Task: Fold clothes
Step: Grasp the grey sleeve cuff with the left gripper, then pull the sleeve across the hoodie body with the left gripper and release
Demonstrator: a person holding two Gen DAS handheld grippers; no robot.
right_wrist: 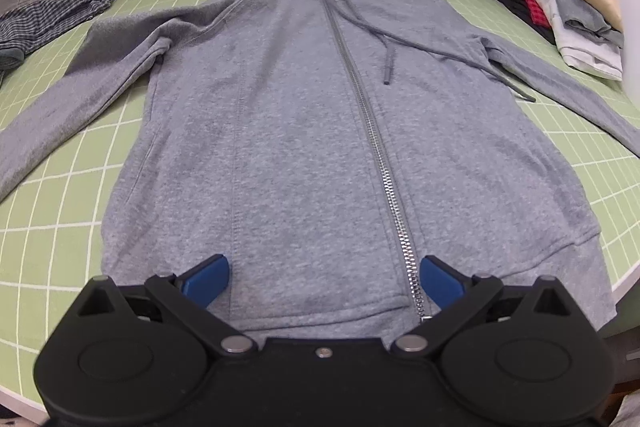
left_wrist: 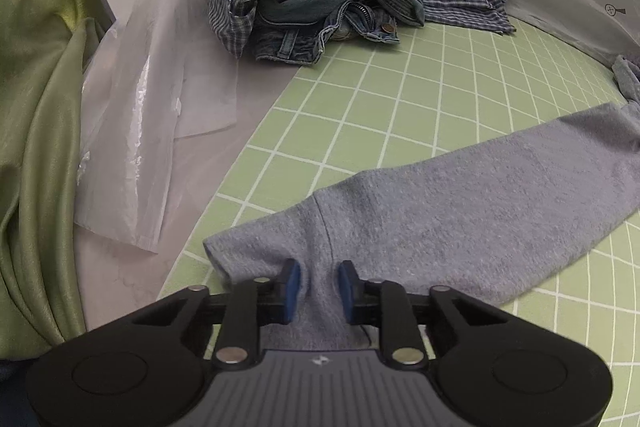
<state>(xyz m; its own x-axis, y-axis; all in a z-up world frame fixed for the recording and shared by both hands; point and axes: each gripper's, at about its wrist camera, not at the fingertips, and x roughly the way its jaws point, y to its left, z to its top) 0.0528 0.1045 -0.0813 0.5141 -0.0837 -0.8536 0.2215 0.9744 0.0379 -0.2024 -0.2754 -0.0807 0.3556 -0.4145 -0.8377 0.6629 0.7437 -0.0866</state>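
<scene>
A grey zip-up hoodie (right_wrist: 304, 131) lies flat and face up on the green grid mat (right_wrist: 60, 195), hood at the far end, sleeves spread to both sides. In the left wrist view one sleeve (left_wrist: 460, 203) runs across the mat, and my left gripper (left_wrist: 319, 291) is shut on its cuff end, grey fabric bunched between the blue pads. My right gripper (right_wrist: 324, 275) stands open just above the hoodie's bottom hem, its fingers wide on either side of the lower end of the zipper (right_wrist: 384, 163), nothing gripped.
A crumpled pile of a checked shirt and jeans (left_wrist: 320, 11) sits at the mat's far edge. Folded clothes are stacked (right_wrist: 568, 11) at the far right. Clear plastic sheeting (left_wrist: 152, 99) and a green curtain (left_wrist: 36, 107) lie to the left.
</scene>
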